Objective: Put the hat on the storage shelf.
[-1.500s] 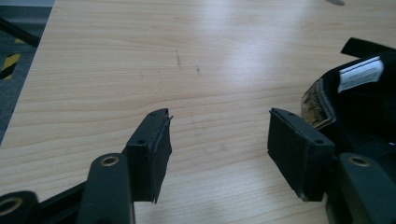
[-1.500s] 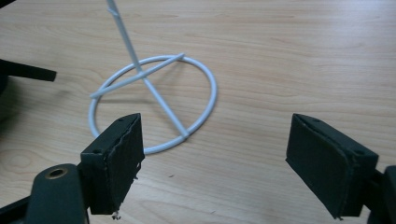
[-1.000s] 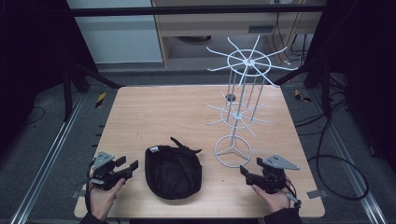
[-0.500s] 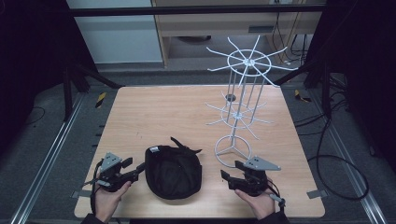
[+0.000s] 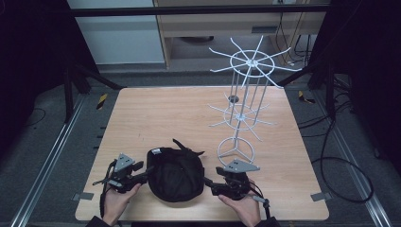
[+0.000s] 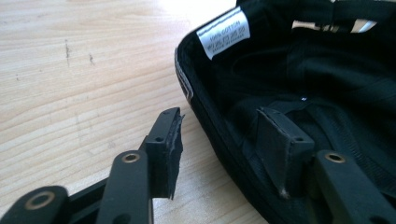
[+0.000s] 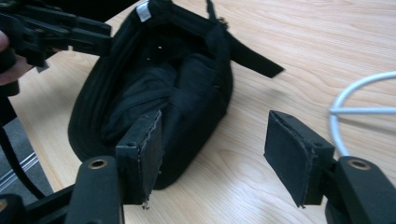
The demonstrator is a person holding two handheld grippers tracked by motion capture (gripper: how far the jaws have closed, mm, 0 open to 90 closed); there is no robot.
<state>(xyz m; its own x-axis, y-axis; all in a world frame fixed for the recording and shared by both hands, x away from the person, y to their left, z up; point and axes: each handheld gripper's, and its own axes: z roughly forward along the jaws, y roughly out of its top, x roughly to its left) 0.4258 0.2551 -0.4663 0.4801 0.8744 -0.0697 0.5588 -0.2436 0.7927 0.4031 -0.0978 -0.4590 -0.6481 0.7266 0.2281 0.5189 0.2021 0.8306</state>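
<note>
A black cap (image 5: 175, 173) lies upside down near the table's front edge, its white label (image 6: 223, 31) showing inside. My left gripper (image 5: 146, 173) is at its left side. In the left gripper view the left gripper (image 6: 219, 116) straddles the cap's rim (image 6: 205, 116), one jaw outside on the wood and one inside. The jaws have just been closing, with a gap left at both pads. My right gripper (image 5: 209, 184) is at the cap's right side. Its jaws (image 7: 215, 126) have also been closing and stand apart over bare wood, the cap (image 7: 154, 84) just ahead of the left one.
A white wire display rack (image 5: 246, 94) stands on the wooden table (image 5: 165, 118) behind the right gripper; its round base (image 5: 235, 150) lies close, and a piece of its white wire (image 7: 355, 93) is to the right of the jaws. The cap's strap (image 7: 252, 58) trails on the wood.
Both grippers have closed in on the cap: the right one moved well to the left from beside the rack's base, the left one a little to the right. Both pairs of jaws have narrowed.
</note>
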